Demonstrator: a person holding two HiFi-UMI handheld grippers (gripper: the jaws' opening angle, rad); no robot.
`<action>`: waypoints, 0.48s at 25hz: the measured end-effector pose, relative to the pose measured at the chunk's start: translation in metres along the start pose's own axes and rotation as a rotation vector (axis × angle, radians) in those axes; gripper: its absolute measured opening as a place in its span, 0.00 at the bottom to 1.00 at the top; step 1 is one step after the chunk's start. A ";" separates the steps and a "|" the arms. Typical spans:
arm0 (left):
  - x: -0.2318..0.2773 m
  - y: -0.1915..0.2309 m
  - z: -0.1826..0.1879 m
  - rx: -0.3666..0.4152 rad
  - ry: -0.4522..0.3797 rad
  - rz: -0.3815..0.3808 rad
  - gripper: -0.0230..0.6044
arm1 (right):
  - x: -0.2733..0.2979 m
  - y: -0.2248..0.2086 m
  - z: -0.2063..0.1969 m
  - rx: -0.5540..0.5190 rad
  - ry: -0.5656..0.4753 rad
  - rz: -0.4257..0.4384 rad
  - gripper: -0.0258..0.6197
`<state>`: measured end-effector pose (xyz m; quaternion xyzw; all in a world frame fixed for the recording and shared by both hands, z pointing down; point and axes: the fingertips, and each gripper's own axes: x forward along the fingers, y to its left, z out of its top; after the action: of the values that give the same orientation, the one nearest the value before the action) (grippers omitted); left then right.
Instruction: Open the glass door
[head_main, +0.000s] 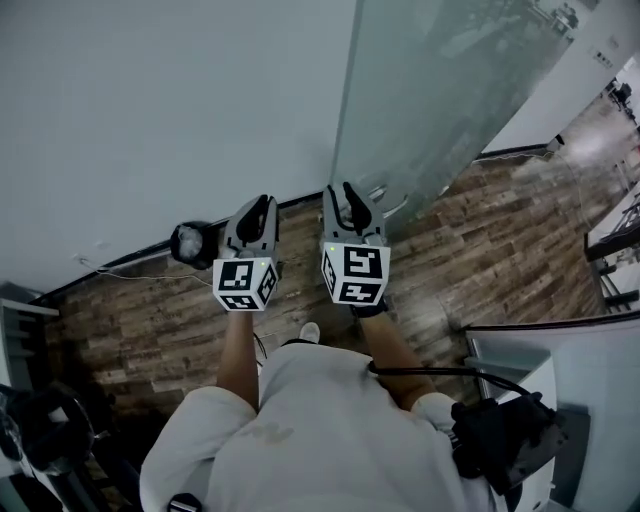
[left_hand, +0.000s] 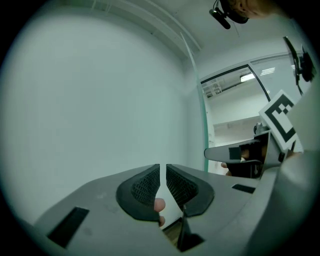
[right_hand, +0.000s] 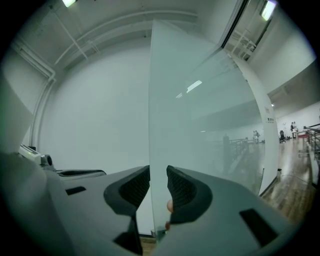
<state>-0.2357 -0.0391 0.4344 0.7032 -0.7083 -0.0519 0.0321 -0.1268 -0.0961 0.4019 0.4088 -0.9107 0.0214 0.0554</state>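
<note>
Head view: a person in a white top stands on a wood-plank floor (head_main: 480, 240) facing a pale wall (head_main: 150, 100), both arms stretched forward, a tool in each hand. The frosted glass door (head_main: 440, 90) rises just ahead and to the right. It stands angled away from the wall, so it appears already partly swung open.

The right tool (head_main: 347, 190) is held level against the door's free vertical edge. In the right gripper view its jaws stand spread, with that edge running straight up through the gap. No pad is visibly pressed on the pane, and whether the glass sits inside the jaws or just beyond them cannot be told. Lining the jaws up on the bare edge looks like the way to move a panel on which no handle is visible.

The left tool (head_main: 258, 205) sits just beside the right one, aimed at the plain wall. Its jaws are parted by only a narrow slit, with nothing in it. It appears to be held clear of the door rather than working. Pushing on a thin glass edge risks the tool slipping off.
</note>
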 end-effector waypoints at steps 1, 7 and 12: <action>0.001 0.009 0.004 -0.002 -0.009 0.011 0.10 | 0.012 0.003 0.002 0.000 -0.003 -0.012 0.22; 0.005 0.058 0.007 0.003 -0.019 0.073 0.10 | 0.081 0.016 0.006 -0.018 -0.014 -0.080 0.21; 0.012 0.098 0.000 -0.006 -0.004 0.140 0.10 | 0.135 0.022 0.014 -0.014 0.000 -0.060 0.19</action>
<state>-0.3331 -0.0510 0.4461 0.6519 -0.7556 -0.0531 0.0361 -0.2335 -0.1823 0.4043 0.4354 -0.8982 0.0135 0.0589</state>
